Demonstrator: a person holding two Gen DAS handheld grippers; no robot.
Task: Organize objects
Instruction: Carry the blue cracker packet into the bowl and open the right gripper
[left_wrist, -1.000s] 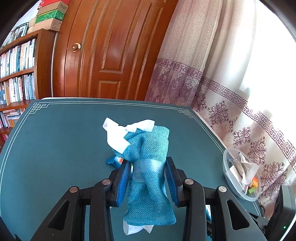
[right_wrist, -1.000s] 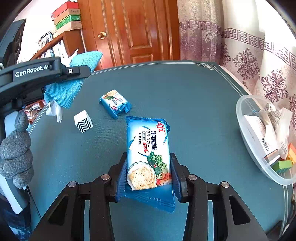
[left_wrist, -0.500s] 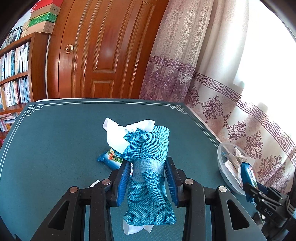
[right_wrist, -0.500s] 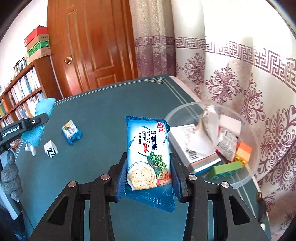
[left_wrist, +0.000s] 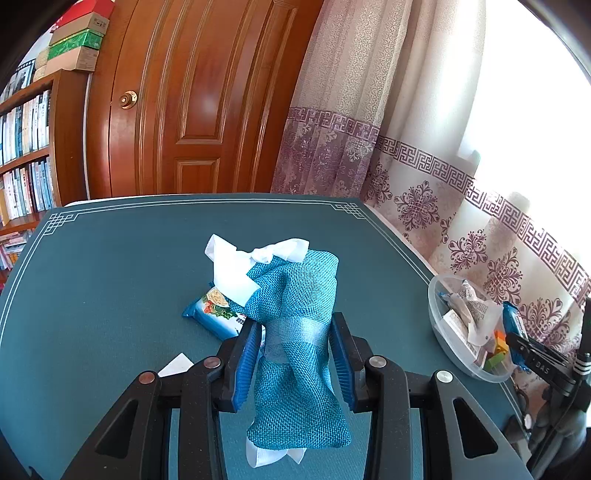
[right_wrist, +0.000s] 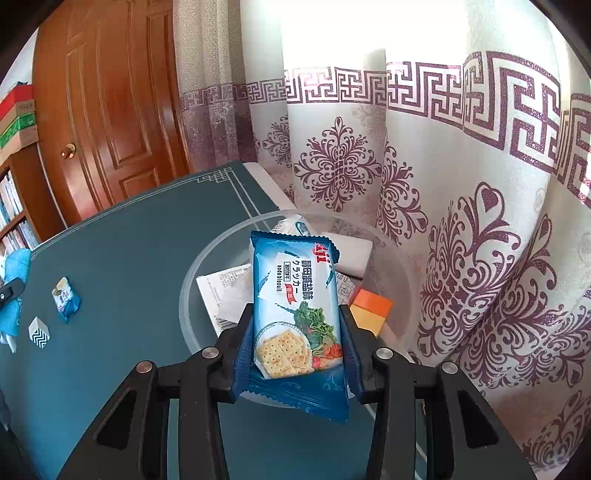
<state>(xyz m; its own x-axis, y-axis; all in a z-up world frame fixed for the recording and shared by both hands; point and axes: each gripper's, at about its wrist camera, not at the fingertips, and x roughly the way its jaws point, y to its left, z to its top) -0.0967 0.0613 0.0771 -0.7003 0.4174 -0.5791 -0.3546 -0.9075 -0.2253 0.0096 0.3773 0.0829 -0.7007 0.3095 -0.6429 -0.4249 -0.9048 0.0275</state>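
- The left gripper (left_wrist: 295, 354) squeezes a blue cloth bag (left_wrist: 295, 332) by its middle, and the bag hangs up off the green table (left_wrist: 110, 266).
- White cloth (left_wrist: 236, 266) sticks out of the top of the bag.
- Under the bag, a small cracker pack (left_wrist: 214, 314) lies on the table, and a little white block (left_wrist: 177, 363) peeks out near the left finger.
- The right gripper (right_wrist: 295, 339) pinches a big blue cracker packet (right_wrist: 295, 314) tight on both sides.
- That packet is over a clear plastic bowl (right_wrist: 207, 273) near the table's edge by the curtain (right_wrist: 461, 221).
- In the bowl are papers (right_wrist: 229, 295) and an orange block (right_wrist: 371, 308).
- Far to the left on the table sit the small cracker pack and a white block with black zigzags (right_wrist: 38, 332).
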